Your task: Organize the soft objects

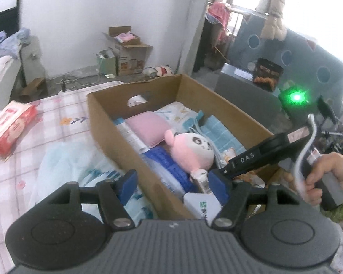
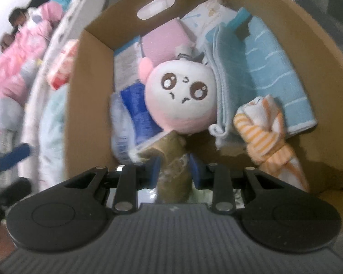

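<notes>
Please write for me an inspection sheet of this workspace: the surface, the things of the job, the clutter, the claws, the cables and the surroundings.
Surface: bed with a pink checked sheet; the cardboard box stands on it.
Job's things: in the box lie a pink plush doll, a pink cushion, blue towels, an orange striped cloth and a blue packet.
Clutter: red wipes pack and a pale plastic bag on the sheet beside the box.
Claws: left claw open, nothing between its pads; right claw shut on the doll's olive lower part.
Cables: white cable on the right handle.
Surroundings: white wall, open cartons on the floor, hanging clothes by the window.
</notes>
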Demonstrator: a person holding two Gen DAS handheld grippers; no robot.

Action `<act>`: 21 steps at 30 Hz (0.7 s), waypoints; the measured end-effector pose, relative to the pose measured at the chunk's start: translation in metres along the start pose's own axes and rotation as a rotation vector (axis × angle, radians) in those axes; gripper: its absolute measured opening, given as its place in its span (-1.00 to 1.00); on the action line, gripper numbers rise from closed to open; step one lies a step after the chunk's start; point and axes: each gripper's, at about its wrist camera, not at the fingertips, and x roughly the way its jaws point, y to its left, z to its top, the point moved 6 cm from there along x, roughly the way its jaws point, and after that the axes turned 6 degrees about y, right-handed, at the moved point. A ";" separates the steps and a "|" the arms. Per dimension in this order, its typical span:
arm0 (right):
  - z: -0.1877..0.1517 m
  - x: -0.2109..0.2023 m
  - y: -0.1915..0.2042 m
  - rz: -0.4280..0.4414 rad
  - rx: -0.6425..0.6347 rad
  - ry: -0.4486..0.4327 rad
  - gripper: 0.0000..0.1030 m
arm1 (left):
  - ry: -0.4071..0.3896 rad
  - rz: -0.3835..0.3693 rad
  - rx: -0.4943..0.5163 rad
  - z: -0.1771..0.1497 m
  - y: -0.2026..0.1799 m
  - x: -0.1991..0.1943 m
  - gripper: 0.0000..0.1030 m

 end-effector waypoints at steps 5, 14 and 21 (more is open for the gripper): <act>-0.003 -0.018 0.006 -0.002 0.007 -0.057 -0.45 | -0.034 0.018 -0.036 -0.012 0.012 -0.015 0.52; -0.055 -0.090 0.042 0.011 -0.061 -0.357 0.20 | -0.104 0.142 -0.063 -0.047 0.025 -0.036 0.77; -0.115 -0.102 0.078 -0.022 -0.148 -0.486 0.69 | -0.090 0.259 -0.127 -0.081 0.025 -0.044 0.96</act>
